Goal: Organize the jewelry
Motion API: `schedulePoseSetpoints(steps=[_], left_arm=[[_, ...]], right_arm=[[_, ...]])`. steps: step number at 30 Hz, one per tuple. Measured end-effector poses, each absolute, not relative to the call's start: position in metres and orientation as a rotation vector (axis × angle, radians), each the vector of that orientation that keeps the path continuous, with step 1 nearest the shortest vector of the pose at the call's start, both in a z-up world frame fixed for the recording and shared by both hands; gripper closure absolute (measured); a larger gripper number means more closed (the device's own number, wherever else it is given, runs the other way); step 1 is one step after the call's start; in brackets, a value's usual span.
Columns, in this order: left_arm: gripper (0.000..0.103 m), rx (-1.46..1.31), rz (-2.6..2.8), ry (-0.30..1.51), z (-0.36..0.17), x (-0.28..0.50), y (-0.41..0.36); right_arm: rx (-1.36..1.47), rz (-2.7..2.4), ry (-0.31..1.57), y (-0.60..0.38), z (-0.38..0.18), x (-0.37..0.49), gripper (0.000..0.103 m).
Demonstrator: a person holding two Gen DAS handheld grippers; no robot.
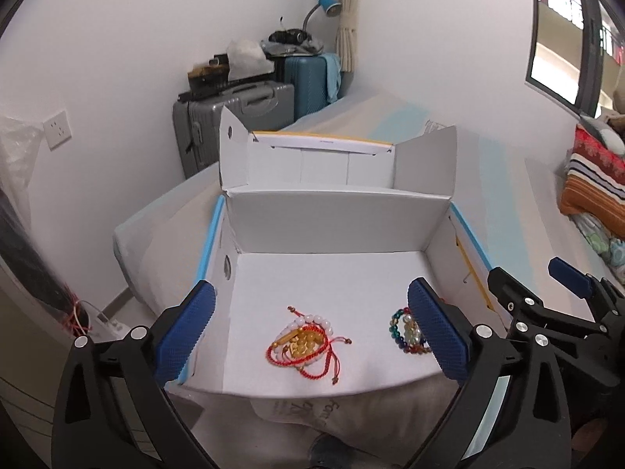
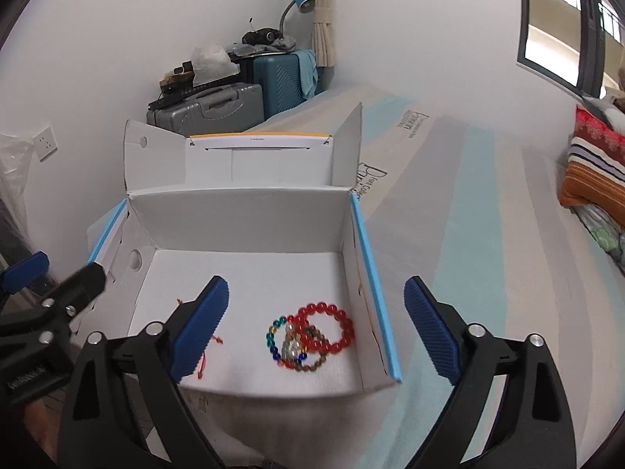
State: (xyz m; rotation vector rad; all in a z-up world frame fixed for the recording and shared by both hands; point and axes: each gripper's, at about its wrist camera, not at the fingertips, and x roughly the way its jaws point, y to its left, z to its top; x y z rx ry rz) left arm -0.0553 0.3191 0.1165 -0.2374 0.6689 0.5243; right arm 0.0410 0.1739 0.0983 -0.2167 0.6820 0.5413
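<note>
An open white cardboard box (image 1: 332, 230) with blue edges lies on a bed, also in the right wrist view (image 2: 242, 215). On its floor lies a tangle of red cord, white beads and gold charms (image 1: 304, 346), mostly hidden behind a finger in the right wrist view. To its right lies a pile of bead bracelets (image 2: 312, 338): a red one, a multicoloured one, a brown one; part shows in the left wrist view (image 1: 404, 330). My left gripper (image 1: 310, 330) is open above the box's near edge, empty. My right gripper (image 2: 316, 328) is open and empty over the bracelets.
The box's raised lid (image 1: 312, 160) stands at its far side. The striped mattress (image 2: 488, 234) extends to the right. Folded blankets (image 2: 593, 172) lie at the far right. Suitcases (image 1: 250, 117) and a blue lamp (image 1: 326, 4) stand by the wall.
</note>
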Motion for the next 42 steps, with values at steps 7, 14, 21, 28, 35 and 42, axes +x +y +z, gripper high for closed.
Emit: schedulePoseSetpoints(steps=[7, 14, 21, 28, 35, 42], left_arm=[[0.006, -0.21, 0.53, 0.661, 0.119, -0.078, 0.304], [0.006, -0.217, 0.518, 0.681, 0.104, -0.092, 0.293], [0.006, -0.212, 0.538, 0.702, 0.091, -0.102, 0.29], [0.006, -0.224, 0.545, 0.7, 0.09, -0.104, 0.294], [0.006, -0.217, 0.533, 0.707, 0.089, -0.102, 0.293], [0.006, -0.217, 0.529, 0.712, 0.089, -0.101, 0.293]], right_arm=[[-0.219, 0.516, 0.698, 0.153, 0.094, 0.017, 0.013], [-0.265, 0.492, 0.69, 0.147, 0.085, -0.008, 0.013], [-0.248, 0.504, 0.697, 0.143, 0.083, -0.015, 0.013], [-0.239, 0.503, 0.698, 0.14, 0.085, -0.013, 0.013], [-0.24, 0.499, 0.7, 0.14, 0.085, -0.012, 0.013], [-0.228, 0.499, 0.707, 0.138, 0.085, -0.01, 0.013]])
